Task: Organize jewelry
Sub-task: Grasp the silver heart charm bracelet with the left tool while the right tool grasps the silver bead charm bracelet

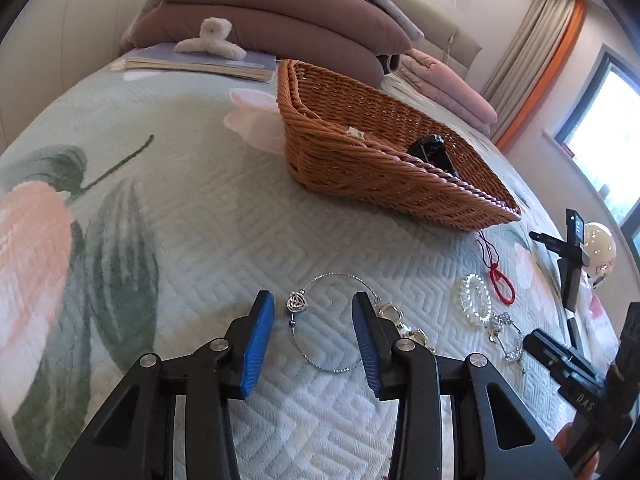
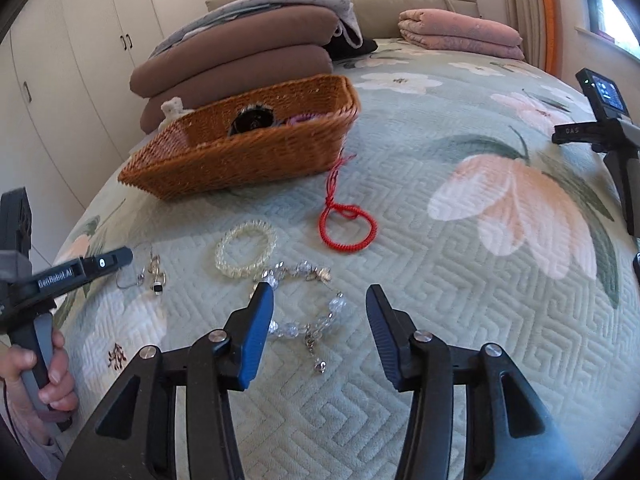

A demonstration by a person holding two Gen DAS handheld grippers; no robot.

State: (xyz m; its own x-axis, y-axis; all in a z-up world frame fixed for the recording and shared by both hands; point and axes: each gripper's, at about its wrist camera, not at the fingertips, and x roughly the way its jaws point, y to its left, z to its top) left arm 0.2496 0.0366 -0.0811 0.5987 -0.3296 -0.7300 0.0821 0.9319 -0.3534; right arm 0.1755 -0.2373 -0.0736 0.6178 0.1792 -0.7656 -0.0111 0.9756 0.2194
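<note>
Quilted bedspread [image 1: 168, 216] bearing the whole scene; wicker basket [image 1: 384, 160] at the far side, already holding a few dark items, the likely destination for each piece. Jewelry in a loose row on the near side: silver wire bangle [image 1: 340, 320] with a heart charm at the left, clear bead bracelet [image 2: 245, 249] and red cord bracelet [image 2: 348, 226] in the middle, crystal charm bracelet [image 2: 308, 312] toward the right. Left gripper [image 1: 314, 320] straddling the bangle, jaws released, one blue pad either side of the charm, the ring flat and running near to far between them; right gripper [image 2: 320, 320] likewise released, astride the near half of the crystal bracelet; each hand nearest its own piece; neither pad visibly pressing yet.
</note>
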